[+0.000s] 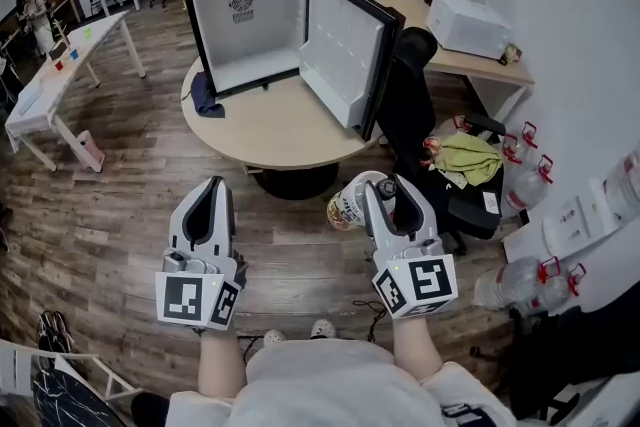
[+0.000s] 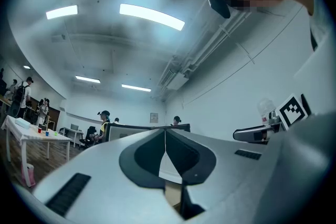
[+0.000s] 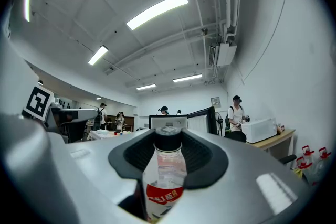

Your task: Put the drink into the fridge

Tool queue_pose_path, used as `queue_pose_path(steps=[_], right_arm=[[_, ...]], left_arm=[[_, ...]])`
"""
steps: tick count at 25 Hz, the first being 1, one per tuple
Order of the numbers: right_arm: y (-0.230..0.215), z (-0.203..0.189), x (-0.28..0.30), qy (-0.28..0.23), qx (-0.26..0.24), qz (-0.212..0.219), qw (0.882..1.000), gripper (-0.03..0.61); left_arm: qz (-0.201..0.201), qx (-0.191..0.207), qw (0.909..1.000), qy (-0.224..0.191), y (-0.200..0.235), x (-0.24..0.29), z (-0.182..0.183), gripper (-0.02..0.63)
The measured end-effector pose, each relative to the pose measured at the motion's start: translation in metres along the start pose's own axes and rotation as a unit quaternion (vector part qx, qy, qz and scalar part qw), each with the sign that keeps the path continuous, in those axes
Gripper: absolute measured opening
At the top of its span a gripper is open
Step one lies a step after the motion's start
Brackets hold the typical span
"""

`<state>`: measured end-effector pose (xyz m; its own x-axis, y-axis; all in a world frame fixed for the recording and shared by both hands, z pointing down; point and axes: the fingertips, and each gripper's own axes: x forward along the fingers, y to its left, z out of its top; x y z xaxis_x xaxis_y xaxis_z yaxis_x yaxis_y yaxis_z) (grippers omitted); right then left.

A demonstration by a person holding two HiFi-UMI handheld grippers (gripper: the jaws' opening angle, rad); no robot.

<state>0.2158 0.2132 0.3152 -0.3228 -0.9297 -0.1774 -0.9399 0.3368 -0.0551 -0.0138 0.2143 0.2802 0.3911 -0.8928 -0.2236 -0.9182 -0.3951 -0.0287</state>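
Note:
The drink is a clear bottle (image 3: 164,176) with a black cap and a red-and-white label. It stands between the pads of my right gripper (image 3: 168,157), which is shut on it. In the head view the bottle (image 1: 350,201) hangs at my right gripper (image 1: 385,190), over the wooden floor in front of the round table (image 1: 270,130). A black mini fridge (image 1: 250,25) stands on that table, its door (image 1: 345,55) swung wide open to the right and its white inside bare. My left gripper (image 1: 212,190) is shut with nothing in it; its pads (image 2: 157,152) meet.
A black office chair (image 1: 415,110) with a green cloth (image 1: 468,158) stands right of the table. Water jugs (image 1: 520,170) line the right wall. A white box (image 1: 468,23) sits on a desk behind, and a white table (image 1: 50,80) is at far left. People stand at the back.

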Motion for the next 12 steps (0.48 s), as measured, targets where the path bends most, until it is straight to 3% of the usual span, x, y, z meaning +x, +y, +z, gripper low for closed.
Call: queue_pose_path(steps=[12], right_arm=[[-0.019,-0.011,0.010,0.005,0.010,0.029,1.000,0.161]], left_arm=[[0.028,-0.004,0.9996,-0.002,-0.011,0.007,-0.014,0.011]])
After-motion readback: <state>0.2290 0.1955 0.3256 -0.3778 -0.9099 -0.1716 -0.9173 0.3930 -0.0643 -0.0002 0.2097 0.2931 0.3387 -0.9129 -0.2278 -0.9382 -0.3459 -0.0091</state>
